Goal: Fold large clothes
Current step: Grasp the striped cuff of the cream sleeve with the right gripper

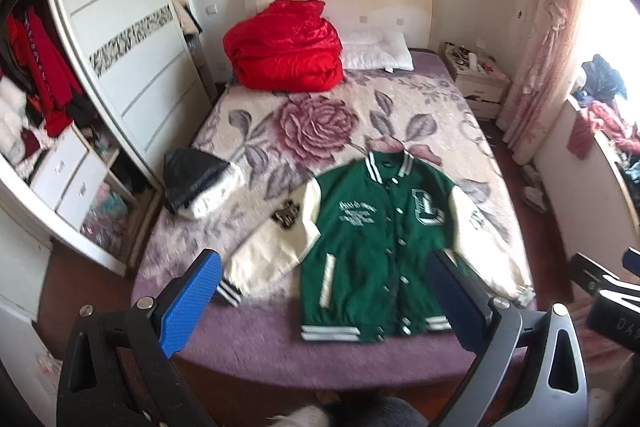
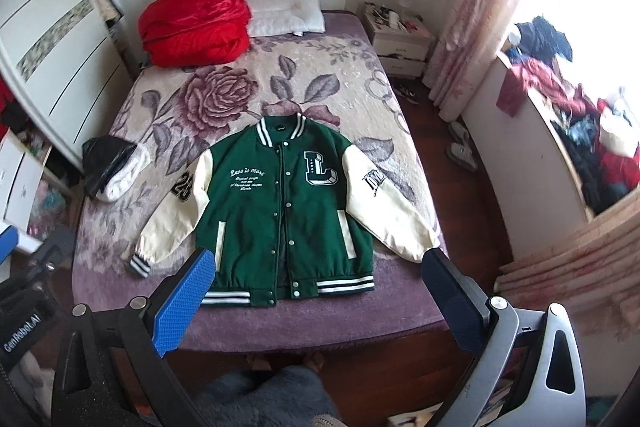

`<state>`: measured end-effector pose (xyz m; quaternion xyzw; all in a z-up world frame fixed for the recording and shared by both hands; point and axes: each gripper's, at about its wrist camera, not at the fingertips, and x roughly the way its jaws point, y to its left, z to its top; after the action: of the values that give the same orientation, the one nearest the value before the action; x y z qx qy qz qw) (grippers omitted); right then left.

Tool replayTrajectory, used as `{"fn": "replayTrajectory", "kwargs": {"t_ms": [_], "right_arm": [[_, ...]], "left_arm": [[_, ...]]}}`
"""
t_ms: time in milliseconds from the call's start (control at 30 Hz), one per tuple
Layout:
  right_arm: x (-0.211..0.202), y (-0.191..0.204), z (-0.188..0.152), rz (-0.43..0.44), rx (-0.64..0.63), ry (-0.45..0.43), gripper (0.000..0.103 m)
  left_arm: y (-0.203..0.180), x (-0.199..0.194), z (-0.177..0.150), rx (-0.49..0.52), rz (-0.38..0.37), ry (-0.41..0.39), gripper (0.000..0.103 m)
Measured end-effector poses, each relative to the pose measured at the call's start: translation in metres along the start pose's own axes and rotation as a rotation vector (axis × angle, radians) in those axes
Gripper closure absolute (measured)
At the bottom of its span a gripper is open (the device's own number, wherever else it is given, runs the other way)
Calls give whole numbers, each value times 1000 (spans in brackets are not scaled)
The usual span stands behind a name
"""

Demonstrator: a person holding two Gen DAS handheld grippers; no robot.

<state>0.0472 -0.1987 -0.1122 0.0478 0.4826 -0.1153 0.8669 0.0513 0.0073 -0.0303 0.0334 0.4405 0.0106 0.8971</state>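
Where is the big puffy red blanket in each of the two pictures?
Left wrist view: the puffy, shiny red folded quilt sits upper middle, at the head of the bed, left of the white pillow.
Right wrist view: the same quilt sits upper left, again left of the pillow.
Shared landmark: the green varsity jacket with cream sleeves, lying flat near the foot of the bed in both views.

Green varsity jacket (image 1: 376,247) lies flat, sleeves spread, on the floral bed (image 1: 248,107), beyond the left tongs (image 1: 324,301), spread wide.
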Motion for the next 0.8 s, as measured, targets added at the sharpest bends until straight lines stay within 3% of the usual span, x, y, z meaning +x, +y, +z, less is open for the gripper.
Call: {"fn": "replayTrajectory", "kwargs": {"t_ms": [133,200,300,333,433,500,567,700,800], "right_arm": [[83,-39,-8,52,171,67,0],[136,-74,-20,64,305,109,6],[217,-126,-42,45,448,199,38],[245,-145,-49,53,504,231,40],[328,-203,-80,99,686,304,39],[391,-245,-107,93,794,344,29],[447,-281,-131,91,892,378,28],[564,-346,-188,97,1088,389,28],[629,-377,-226,132,1256,354,28]], "left_arm": [[-10,57,1,38,72,-22,0],[-19,89,-2,36,78,-15,0],[-36,146,-7,33,118,37,0],[-40,157,-9,33,128,53,0],[-63,216,-17,29,166,132,0],[-77,244,-21,40,184,171,0],[-96,281,-30,57,188,203,0],[-127,361,-56,97,209,282,0],[-137,414,-76,89,219,352,0]]}}
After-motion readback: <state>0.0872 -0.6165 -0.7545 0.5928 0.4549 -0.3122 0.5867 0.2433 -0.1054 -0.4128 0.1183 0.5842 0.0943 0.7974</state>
